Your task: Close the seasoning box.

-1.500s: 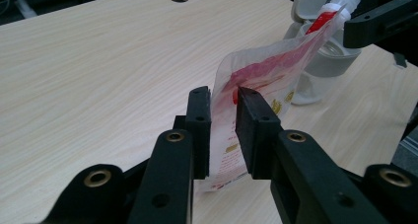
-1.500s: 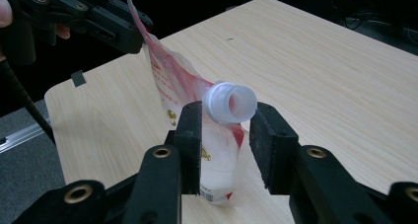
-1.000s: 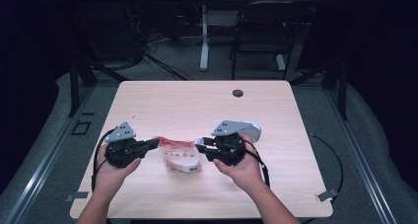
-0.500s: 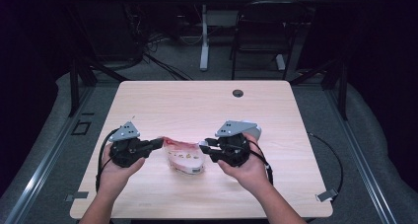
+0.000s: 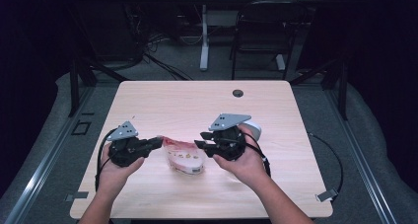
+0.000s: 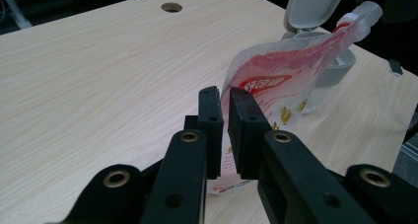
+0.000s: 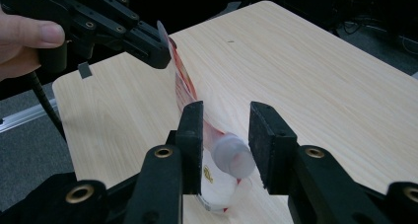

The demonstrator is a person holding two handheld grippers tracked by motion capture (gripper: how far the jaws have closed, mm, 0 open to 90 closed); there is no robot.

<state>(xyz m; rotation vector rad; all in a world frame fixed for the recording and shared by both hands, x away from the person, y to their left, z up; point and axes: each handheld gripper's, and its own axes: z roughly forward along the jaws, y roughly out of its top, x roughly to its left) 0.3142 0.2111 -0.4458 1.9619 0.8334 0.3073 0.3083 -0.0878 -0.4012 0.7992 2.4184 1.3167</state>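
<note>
Here the left gripper point(image 5: 156, 142) is clamped on the corner of a soft red-and-white pouch point(image 5: 185, 155), which sits at the lower middle of the table point(image 5: 187, 100) in the high view. In the left gripper view the pads point(image 6: 244, 130) pinch the pouch's edge, and the spout point(image 6: 367, 12) points to the upper right, near a grey flip-lid container point(image 6: 315, 7).

The right gripper point(image 7: 226, 135) stands around the spout cap point(image 7: 231, 155) with its jaws apart; they have just been opening a little, and the cap is between them but not pressed.

I think the step is to unscrew the cap. To do it well, the right gripper should close squarely on the cap, while the left keeps the pouch tight and level.

Compared with a second ago, both hands sit slightly lower in the high view, and the pouch has barely shifted.
</note>
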